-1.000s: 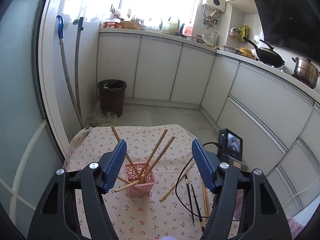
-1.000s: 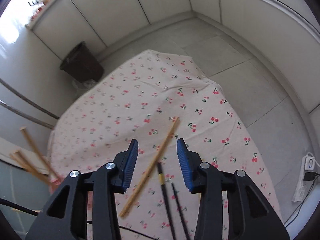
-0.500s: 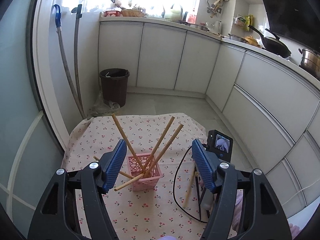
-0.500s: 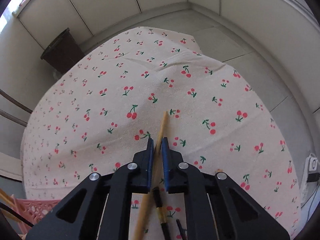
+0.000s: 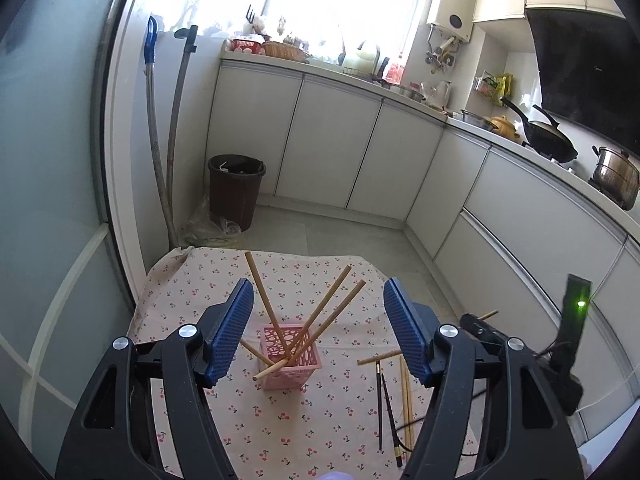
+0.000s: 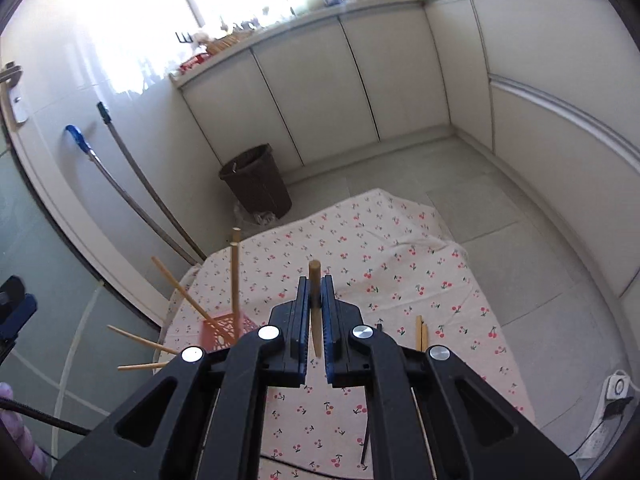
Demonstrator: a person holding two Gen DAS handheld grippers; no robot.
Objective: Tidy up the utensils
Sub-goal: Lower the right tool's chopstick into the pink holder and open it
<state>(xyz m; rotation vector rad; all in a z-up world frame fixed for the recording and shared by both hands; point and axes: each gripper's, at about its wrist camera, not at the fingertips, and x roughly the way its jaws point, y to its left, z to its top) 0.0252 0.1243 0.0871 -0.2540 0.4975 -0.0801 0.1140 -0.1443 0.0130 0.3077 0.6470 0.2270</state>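
A pink perforated holder [image 5: 290,356] stands on the cherry-print cloth [image 5: 280,420] and holds several wooden chopsticks [image 5: 328,312] that lean outwards. My left gripper [image 5: 318,330] is open and empty, above and in front of the holder. My right gripper [image 6: 316,308] is shut on a wooden chopstick [image 6: 315,276], lifted above the cloth to the right of the holder [image 6: 224,328]. That chopstick also shows in the left wrist view [image 5: 378,357]. Dark chopsticks [image 5: 380,404] and wooden ones [image 5: 406,400] lie on the cloth at the right.
A brown bin [image 5: 236,190] stands on the floor beyond the cloth. Two mop handles [image 5: 164,152] lean on the left wall. White cabinets [image 5: 360,160] run along the back and right. A cable [image 6: 40,420] crosses the cloth's near edge.
My right gripper closed on a wooden chopstick lying on the cloth and lifted it, tilting up. My left gripper stayed open and drew back a little from the holder.
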